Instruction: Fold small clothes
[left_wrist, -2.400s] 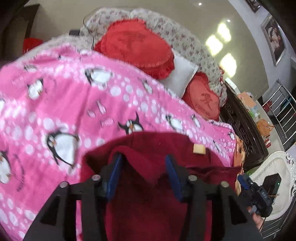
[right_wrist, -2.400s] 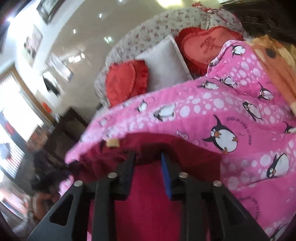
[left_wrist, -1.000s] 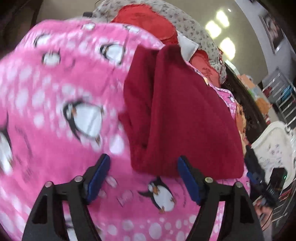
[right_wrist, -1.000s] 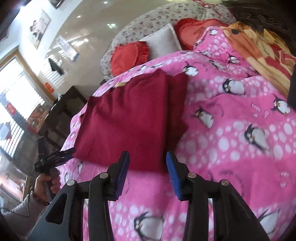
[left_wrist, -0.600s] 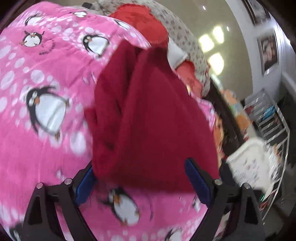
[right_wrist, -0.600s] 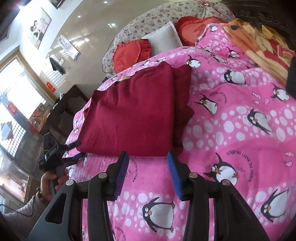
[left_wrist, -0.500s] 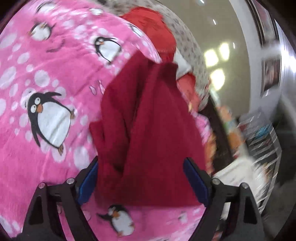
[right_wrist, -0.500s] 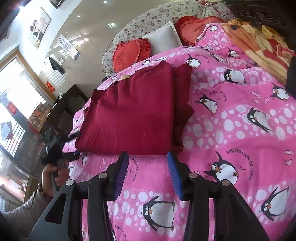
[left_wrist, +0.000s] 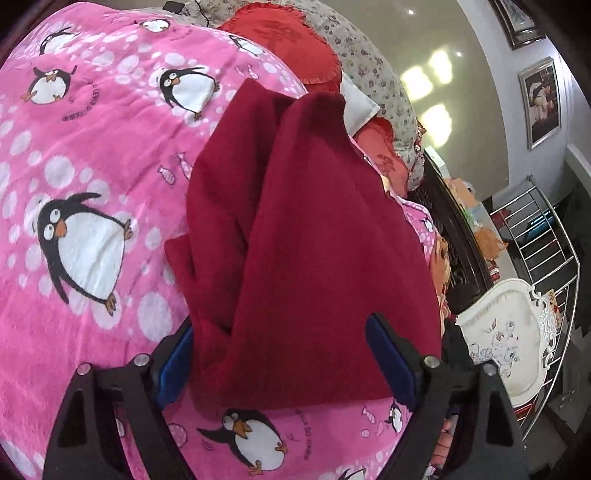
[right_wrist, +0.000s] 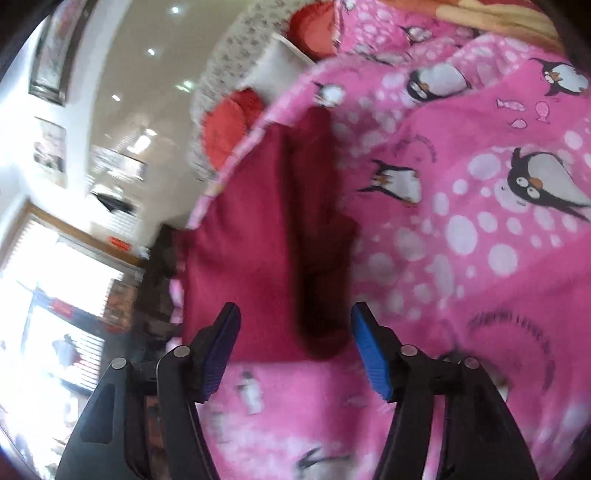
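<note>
Across the pink penguin blanket, which filled most of both views, lay the dark red garment, already folded into a long slab with a narrower layer showing along one side. Beyond the garment's far end sat a red heart cushion against a flowered headboard, and off the garment's other side, past the blanket's edge, stood a white carved chair back.

The garment's long axis ran away from both grippers, its near short edge facing them. The left gripper was the nearer one: its blue pads stood spread about as wide as the near edge itself, one at each corner, with the cloth lying between them but not pinched (the left pad was partly hidden behind the cloth, so contact there could not be ruled out). It held nothing.

The right gripper hung a little short of the same near edge, over the side with the darker, narrower layer. Its jaws were also apart and empty, with the blanket showing between them; that view was blurred. Judging by this, the next fold would likely take the near edge and carry it along the long axis toward the cushion.
</note>
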